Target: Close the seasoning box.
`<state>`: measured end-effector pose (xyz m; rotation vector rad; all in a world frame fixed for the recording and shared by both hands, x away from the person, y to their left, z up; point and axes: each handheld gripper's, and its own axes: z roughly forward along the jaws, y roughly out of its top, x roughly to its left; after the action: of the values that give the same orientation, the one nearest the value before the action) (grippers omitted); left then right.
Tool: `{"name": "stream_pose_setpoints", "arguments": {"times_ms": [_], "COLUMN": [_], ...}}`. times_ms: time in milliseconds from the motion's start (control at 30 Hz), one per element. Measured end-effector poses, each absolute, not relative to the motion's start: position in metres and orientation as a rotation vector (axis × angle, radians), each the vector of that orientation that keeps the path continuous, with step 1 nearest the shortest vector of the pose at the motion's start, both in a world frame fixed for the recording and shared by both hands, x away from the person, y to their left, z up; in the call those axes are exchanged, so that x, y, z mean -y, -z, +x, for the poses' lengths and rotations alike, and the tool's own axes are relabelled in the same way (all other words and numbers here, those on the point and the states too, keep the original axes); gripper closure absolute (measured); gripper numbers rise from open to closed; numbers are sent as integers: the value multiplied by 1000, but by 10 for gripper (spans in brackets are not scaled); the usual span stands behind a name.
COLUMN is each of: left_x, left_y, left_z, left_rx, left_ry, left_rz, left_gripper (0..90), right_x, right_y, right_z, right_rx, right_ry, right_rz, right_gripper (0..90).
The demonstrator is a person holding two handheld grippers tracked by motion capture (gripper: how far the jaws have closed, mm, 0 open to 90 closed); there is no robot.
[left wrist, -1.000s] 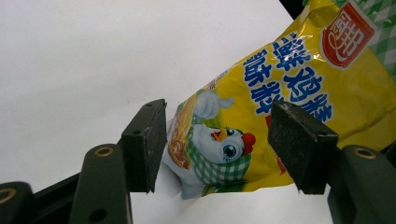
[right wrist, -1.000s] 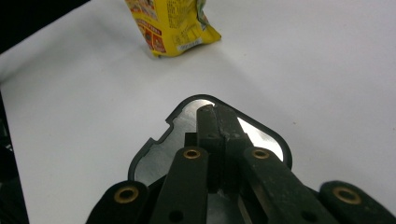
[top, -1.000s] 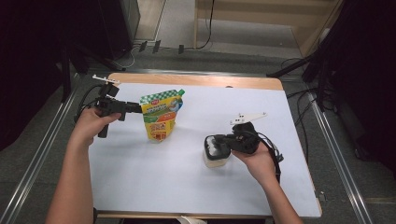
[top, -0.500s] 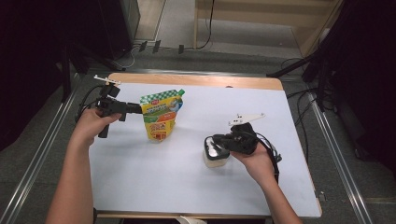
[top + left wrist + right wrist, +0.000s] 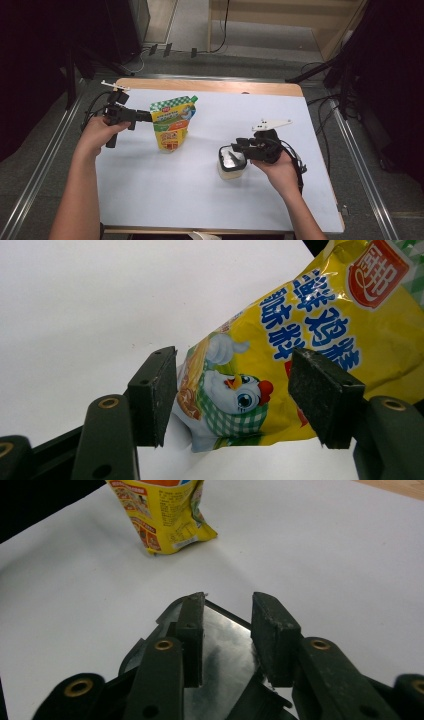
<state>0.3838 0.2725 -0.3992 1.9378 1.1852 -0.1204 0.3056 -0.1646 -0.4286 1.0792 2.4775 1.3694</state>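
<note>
Fingers (image 5: 152,395) of left gripper (image 5: 145,116) spread around yellow pouch (image 5: 172,124), pads not pressing. Pouch upright at table's (image 5: 150,200) left-centre, long axis vertical, green checked top up; blue Chinese characters, red logo, cartoon chicken. Right gripper (image 5: 239,147) jaws parted, just been opening, over black lid of white container (image 5: 231,165) right of centre, upright.

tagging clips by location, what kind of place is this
Probably a lab or workshop set up for recording, not a home. A white-topped table stands on a grey floor between metal rails, loose cables trail beside it, and the only goods on it are a yellow pouch and a small tub.
</note>
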Motion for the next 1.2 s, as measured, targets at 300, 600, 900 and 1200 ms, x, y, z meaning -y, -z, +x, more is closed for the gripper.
{"name": "stream_pose_setpoints", "arguments": {"times_ms": [300, 600, 900, 1200], "left_x": [-273, -273, -271, -272], "left_y": [400, 401, 400, 401], "left_z": [384, 384, 384, 384], "left_rx": [-1199, -1201, -1191, -1195], "left_ry": [109, 110, 110, 110], "left_rz": [1944, 1946, 1952, 1949], "left_gripper": [370, 366, 366, 366], "right_x": [177, 194, 204, 218], "right_y": [432, 435, 441, 445], "right_z": [311, 317, 321, 324], "right_rx": [-2448, -2402, -2394, -2354], "right_ry": [-1377, -1391, -1361, -1369], "right_rz": [1098, 1143, 1120, 1159], "right_gripper": [582, 538, 508, 508]}}
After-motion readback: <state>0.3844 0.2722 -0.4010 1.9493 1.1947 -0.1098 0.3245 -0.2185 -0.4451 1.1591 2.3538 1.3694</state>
